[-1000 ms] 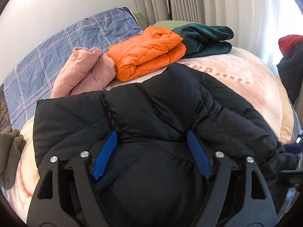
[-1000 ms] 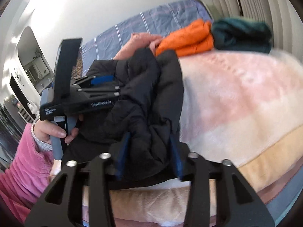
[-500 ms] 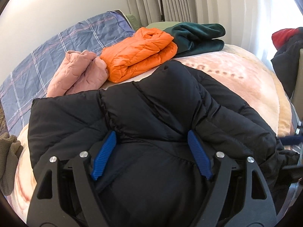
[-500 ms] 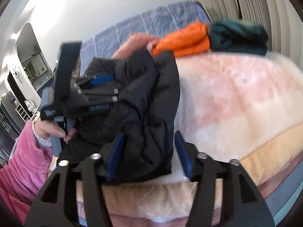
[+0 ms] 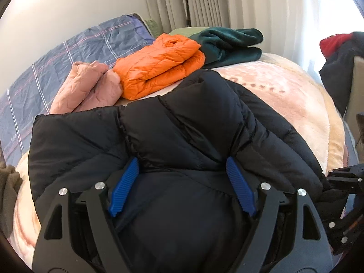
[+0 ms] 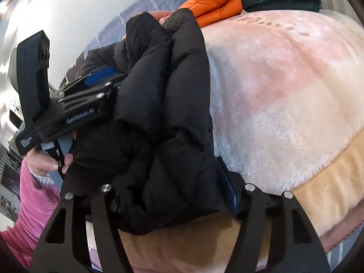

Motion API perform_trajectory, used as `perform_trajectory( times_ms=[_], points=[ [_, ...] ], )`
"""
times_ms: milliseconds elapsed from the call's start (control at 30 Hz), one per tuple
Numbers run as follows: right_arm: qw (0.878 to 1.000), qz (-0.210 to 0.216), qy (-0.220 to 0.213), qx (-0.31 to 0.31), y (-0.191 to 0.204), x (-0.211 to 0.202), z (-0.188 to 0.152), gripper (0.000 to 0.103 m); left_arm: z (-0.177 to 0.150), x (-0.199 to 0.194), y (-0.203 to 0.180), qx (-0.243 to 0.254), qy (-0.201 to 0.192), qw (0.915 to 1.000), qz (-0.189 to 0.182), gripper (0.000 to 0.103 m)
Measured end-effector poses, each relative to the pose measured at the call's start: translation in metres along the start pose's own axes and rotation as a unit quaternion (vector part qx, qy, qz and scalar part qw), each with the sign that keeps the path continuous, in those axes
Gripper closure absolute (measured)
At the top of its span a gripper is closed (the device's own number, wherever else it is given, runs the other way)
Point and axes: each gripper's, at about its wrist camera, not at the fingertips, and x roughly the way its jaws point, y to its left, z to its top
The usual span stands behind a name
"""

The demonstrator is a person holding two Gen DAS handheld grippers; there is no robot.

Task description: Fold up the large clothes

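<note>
A black puffer jacket lies bunched on the pink fleece blanket at the near edge of the bed. My left gripper has thick jacket fabric filling the wide gap between its blue pads. My right gripper has the jacket's edge bulging between its jaws; one blue pad shows at the right. The left gripper also shows in the right wrist view, held by a hand in a pink sleeve.
Folded clothes lie at the back of the bed: a pink jacket, an orange jacket and a dark green garment. A blue checked quilt covers the head end. Dark and red clothes hang at the right.
Both grippers have moved forward over the bed with the jacket. The right gripper's jaws stand wider around the fabric, and the jacket sits closer to the folded pile.
</note>
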Motion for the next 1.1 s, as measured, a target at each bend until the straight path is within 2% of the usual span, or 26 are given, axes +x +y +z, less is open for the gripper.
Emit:
perform_trajectory(
  times_ms=[133, 400, 533, 600, 633, 733, 767, 800, 833, 867, 900, 967, 1100],
  points=[
    [0.999, -0.03, -0.007, -0.025, 0.01, 0.001, 0.0, 0.037, -0.002, 0.0, -0.003, 0.004, -0.001, 1.0, 0.005, 0.022],
    [0.999, -0.027, -0.022, -0.028, 0.008, 0.0, -0.001, 0.036, -0.004, 0.0, -0.002, -0.006, -0.002, 1.0, -0.006, 0.022],
    [0.999, -0.027, -0.024, -0.019, 0.009, -0.016, -0.007, 0.036, -0.004, 0.001, 0.001, -0.009, -0.001, 0.9999, -0.007, 0.022],
    [0.998, -0.038, -0.047, -0.032, 0.018, -0.031, -0.004, 0.037, -0.003, 0.001, 0.002, -0.01, 0.0, 0.9999, -0.007, 0.022],
    [0.995, -0.041, -0.076, -0.053, 0.026, -0.044, -0.002, 0.038, -0.003, 0.001, 0.002, -0.01, 0.0, 0.9999, -0.007, 0.022],
    [0.981, -0.048, -0.143, -0.124, 0.053, -0.068, -0.002, 0.044, -0.003, 0.001, 0.003, -0.011, 0.0, 0.9999, -0.007, 0.022],
    [0.979, -0.043, -0.142, -0.139, 0.059, -0.066, -0.001, 0.049, -0.003, 0.001, 0.003, -0.012, 0.0, 0.9999, -0.009, 0.022],
    [0.982, -0.039, -0.125, -0.137, 0.059, -0.058, 0.0, 0.059, -0.003, 0.002, 0.004, -0.012, 0.0, 0.9999, -0.01, 0.022],
    [0.985, -0.038, -0.106, -0.13, 0.055, -0.048, 0.001, 0.066, -0.003, 0.002, 0.005, -0.013, 0.0, 0.9999, -0.011, 0.022],
    [0.991, -0.047, -0.068, -0.11, 0.046, -0.027, 0.001, 0.07, -0.003, 0.002, 0.005, -0.014, -0.001, 0.9998, -0.011, 0.022],
    [0.993, -0.045, -0.055, -0.092, 0.036, -0.014, -0.001, 0.072, -0.003, 0.002, 0.006, -0.015, -0.001, 0.9998, -0.013, 0.022],
    [0.996, -0.024, -0.056, -0.067, 0.024, -0.006, -0.005, 0.072, -0.003, 0.003, 0.005, -0.015, 0.0, 0.9998, -0.013, 0.022],
    [0.993, -0.051, -0.054, -0.089, 0.031, -0.008, -0.009, 0.072, -0.003, 0.005, 0.002, -0.007, 0.004, 0.9999, -0.008, 0.021]
  ],
)
